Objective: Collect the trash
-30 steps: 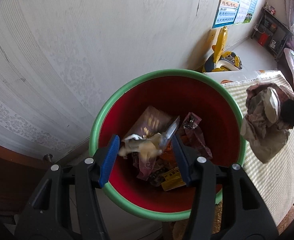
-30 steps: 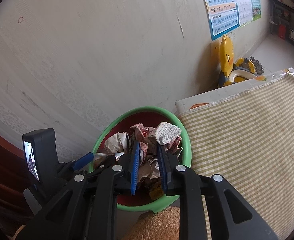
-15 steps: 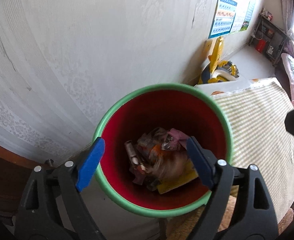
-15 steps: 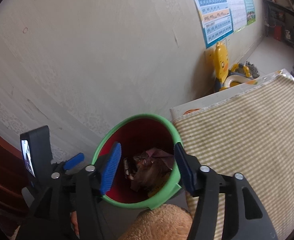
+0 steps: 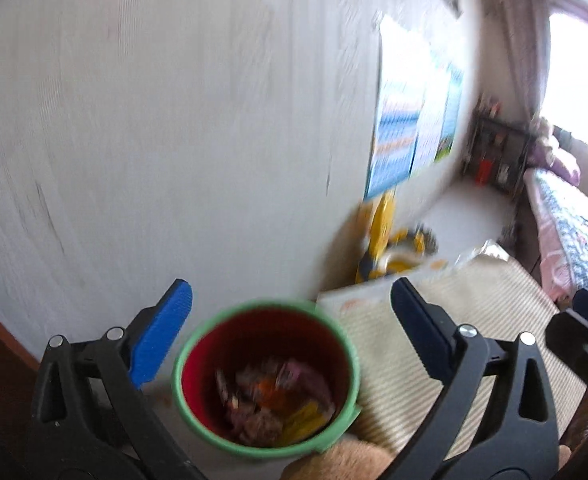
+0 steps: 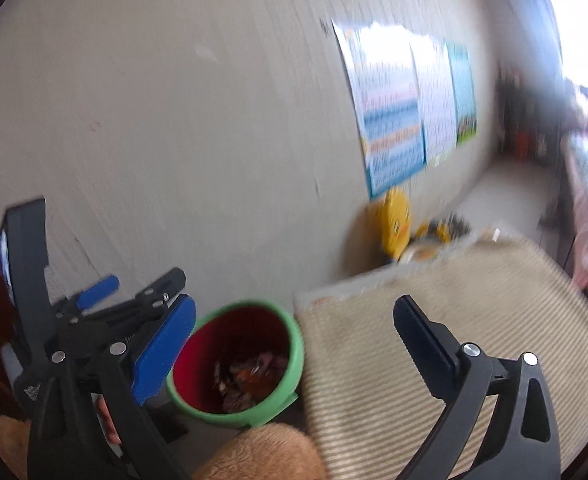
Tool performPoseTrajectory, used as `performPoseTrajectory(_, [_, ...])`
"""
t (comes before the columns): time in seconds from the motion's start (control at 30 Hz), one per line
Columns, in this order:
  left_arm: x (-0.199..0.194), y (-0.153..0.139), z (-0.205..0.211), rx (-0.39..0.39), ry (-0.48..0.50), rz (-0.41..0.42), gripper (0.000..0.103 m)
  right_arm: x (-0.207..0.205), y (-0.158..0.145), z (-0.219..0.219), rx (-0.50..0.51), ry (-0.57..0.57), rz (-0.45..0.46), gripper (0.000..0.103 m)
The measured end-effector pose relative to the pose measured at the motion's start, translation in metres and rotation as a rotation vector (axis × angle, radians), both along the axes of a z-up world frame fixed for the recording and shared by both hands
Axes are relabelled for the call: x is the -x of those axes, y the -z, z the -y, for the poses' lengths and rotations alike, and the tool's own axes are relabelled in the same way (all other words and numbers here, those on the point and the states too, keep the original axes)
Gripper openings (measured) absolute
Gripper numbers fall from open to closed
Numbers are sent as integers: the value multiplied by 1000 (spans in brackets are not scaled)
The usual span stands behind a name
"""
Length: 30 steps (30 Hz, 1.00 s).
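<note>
Above the bin (image 5: pixel 336 436) of wrappers (image 5: pixel 278 396) — both grippers' fingers opening, empty; posters (image 6: pixel 398 120) unreadable.

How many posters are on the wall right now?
3, side by side on the wall above the yellow duck toy: a wide blue poster on the left, a pale one in the middle, a narrow green-bottomed one on the right. Blur may hide more.

no text legible; wall posters (image 6: pixel 398 120) printed but blurred beyond reading.
</note>
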<state>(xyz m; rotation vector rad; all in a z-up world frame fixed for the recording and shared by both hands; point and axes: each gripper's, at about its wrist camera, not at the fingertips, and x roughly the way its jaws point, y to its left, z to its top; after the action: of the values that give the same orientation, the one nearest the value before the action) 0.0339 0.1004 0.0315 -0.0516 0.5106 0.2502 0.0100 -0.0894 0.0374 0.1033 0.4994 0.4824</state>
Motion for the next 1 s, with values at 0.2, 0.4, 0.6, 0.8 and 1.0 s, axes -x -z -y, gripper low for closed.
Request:
performPoseTrajectory(0.2, [17,-34,31,11,59,95,98,38,-26,17,35,80,211,96])
performPoseTrajectory(0.4, [24,-42,41,-1,37,106,98,46,-27,46,-56,133,200,96])
performPoseTrajectory(0.6, [35,-42,51,-79,-33,127,98,50,-27,64,-67,193,175,96])
performPoseTrajectory(0.8, [34,-43,48,-43,-27,98,98,52,-25,70,-64,214,170,96])
performPoseTrajectory(1.0, [33,-40,42,-26,-44,78,98,47,-22,71,-68,223,149,96])
